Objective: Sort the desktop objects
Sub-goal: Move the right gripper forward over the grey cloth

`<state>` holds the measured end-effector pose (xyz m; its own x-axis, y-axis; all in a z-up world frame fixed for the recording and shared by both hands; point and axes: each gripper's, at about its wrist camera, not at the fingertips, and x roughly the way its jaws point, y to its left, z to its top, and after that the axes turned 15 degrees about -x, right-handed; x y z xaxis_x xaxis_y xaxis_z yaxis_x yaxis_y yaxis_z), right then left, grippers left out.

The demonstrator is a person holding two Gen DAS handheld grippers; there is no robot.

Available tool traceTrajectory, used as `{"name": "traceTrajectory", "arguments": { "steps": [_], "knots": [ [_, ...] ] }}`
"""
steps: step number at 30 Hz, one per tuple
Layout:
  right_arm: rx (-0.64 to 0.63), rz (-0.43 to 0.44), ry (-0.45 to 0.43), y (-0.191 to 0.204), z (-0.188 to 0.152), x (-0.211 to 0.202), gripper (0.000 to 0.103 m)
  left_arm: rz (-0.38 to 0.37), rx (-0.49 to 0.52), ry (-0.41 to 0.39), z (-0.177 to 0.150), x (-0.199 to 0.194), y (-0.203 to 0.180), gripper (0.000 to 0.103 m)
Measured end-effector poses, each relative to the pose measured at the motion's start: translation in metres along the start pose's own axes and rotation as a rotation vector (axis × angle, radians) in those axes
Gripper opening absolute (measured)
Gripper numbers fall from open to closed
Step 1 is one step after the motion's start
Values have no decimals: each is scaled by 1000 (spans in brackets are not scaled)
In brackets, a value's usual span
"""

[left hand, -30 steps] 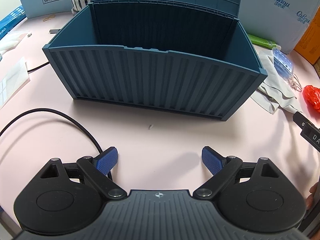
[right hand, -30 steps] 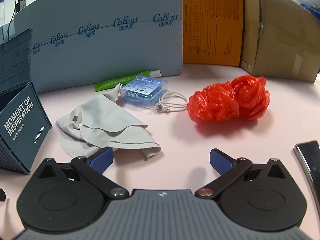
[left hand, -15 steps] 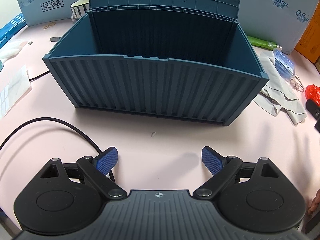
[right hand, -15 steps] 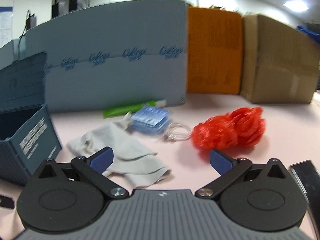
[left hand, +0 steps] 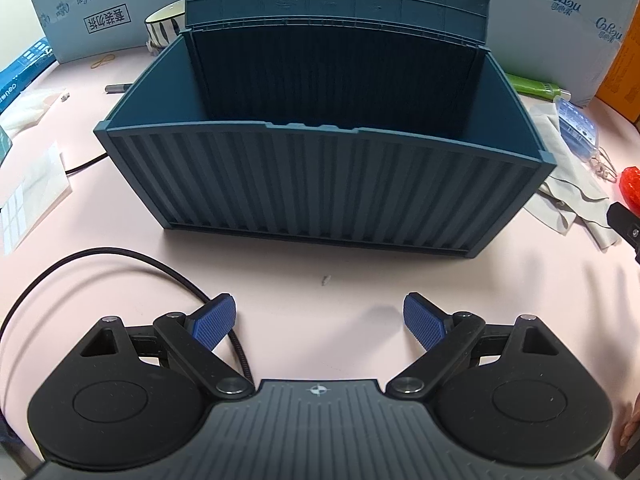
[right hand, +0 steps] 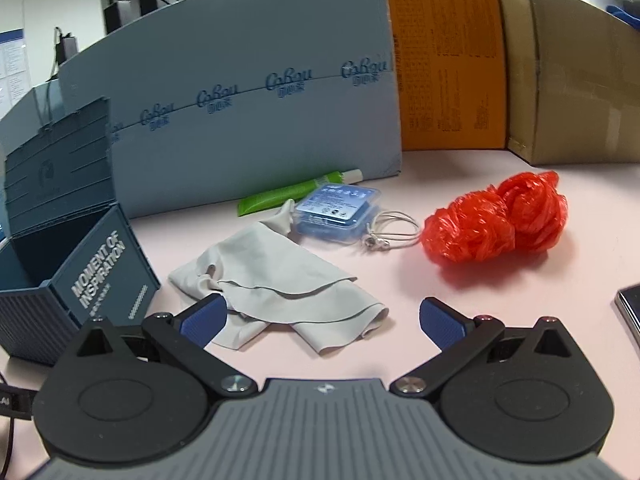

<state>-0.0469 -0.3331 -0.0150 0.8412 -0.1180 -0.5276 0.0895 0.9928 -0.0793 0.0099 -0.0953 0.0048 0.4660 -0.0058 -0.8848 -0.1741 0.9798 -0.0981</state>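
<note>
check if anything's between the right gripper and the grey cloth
Nothing visible blocks it. The right gripper has its jaws open, and the grey cloth lies on the pink table directly ahead, its near folds by the left fingertip.

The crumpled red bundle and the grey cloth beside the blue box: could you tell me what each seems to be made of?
The crumpled red bundle looks like thin plastic film: glossy, translucent, sharply crinkled. The grey cloth looks like soft matte fabric, perhaps microfibre: it drapes in smooth folds with thin edges.
</note>
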Motion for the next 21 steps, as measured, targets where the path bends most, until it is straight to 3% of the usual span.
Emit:
{"name": "traceTrajectory", "arguments": {
  "steps": [4,11,21],
  "knots": [
    [20,-23,-9,0,-1,0,103,12,-2,-4,-5,0,2,90],
    [21,20,-15,7,1,3,103,-17,-7,-3,2,7,25,90],
    [-38,55,-5,16,6,8,103,-62,-18,-9,2,1,26,90]
  ]
}}
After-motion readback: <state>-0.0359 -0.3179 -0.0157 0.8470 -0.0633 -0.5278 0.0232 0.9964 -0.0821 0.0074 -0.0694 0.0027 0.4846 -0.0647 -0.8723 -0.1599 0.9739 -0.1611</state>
